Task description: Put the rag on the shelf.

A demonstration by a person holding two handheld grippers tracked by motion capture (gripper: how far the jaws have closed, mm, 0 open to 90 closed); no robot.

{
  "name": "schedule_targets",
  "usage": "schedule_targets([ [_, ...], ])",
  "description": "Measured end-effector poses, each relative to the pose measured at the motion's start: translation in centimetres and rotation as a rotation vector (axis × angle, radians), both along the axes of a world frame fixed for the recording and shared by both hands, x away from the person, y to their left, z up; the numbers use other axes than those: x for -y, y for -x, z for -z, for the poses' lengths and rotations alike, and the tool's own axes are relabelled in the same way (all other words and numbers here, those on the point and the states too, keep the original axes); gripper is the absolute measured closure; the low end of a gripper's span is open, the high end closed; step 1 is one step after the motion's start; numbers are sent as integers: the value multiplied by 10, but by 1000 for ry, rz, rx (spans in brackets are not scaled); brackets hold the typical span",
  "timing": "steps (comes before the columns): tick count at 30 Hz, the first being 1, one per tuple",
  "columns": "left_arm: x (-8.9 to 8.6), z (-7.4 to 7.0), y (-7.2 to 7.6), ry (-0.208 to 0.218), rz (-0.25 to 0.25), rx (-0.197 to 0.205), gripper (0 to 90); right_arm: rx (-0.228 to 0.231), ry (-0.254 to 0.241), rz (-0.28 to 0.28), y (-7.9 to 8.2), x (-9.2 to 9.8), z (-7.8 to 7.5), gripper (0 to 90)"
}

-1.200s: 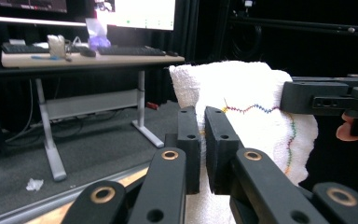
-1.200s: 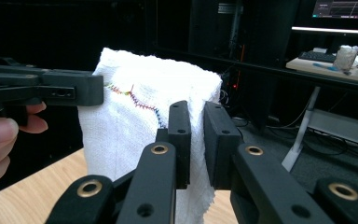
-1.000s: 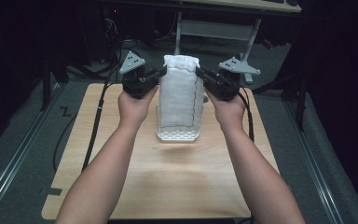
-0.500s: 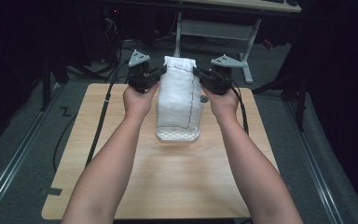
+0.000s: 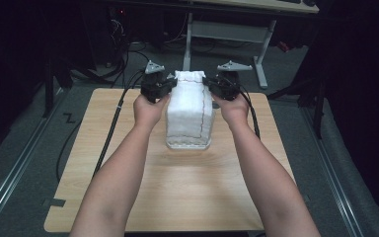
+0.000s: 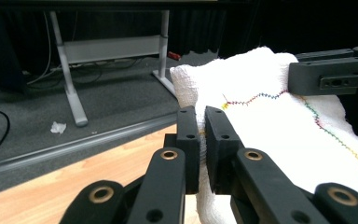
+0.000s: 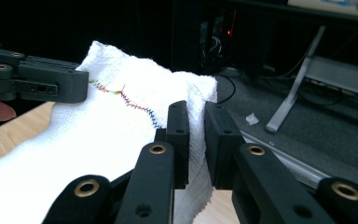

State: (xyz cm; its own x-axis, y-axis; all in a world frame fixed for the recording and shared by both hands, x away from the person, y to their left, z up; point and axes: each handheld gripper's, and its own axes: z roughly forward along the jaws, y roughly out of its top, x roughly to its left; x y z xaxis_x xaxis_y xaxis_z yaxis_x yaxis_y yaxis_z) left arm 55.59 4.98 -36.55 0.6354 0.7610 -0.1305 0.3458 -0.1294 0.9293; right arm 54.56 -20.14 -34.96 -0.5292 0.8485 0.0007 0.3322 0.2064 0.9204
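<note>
I keep my left gripper [image 6: 201,135] and right gripper [image 7: 196,130] each clamped on a far corner of the white towel [image 5: 190,111], stretched taut between them above the wooden table [image 5: 177,192], so it hangs flat.

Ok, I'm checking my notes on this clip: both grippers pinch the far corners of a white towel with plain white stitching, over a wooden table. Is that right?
Not quite: the stitching is multicoloured, not plain white, as the left gripper view shows. The rest holds: the left gripper and the right gripper each pinch a far corner of the white towel over the wooden table.
</note>
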Motion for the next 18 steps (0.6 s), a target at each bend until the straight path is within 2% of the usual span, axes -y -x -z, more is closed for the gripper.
schedule_targets([
  [3,-2,11,-2,-7,10,-32,850,-28,3,-6,-3,-1,7,810],
  [10,-4,24,-3,-23,28,-69,849,-51,33,1,-5,-4,15,794],
  [13,-7,27,-2,-21,20,-81,836,-69,31,12,-7,-4,19,724],
  [15,-10,27,-2,2,8,-76,746,-70,27,17,-7,-3,20,668],
  [18,-14,25,-1,38,-15,-72,666,-68,16,15,-7,-1,19,673],
])
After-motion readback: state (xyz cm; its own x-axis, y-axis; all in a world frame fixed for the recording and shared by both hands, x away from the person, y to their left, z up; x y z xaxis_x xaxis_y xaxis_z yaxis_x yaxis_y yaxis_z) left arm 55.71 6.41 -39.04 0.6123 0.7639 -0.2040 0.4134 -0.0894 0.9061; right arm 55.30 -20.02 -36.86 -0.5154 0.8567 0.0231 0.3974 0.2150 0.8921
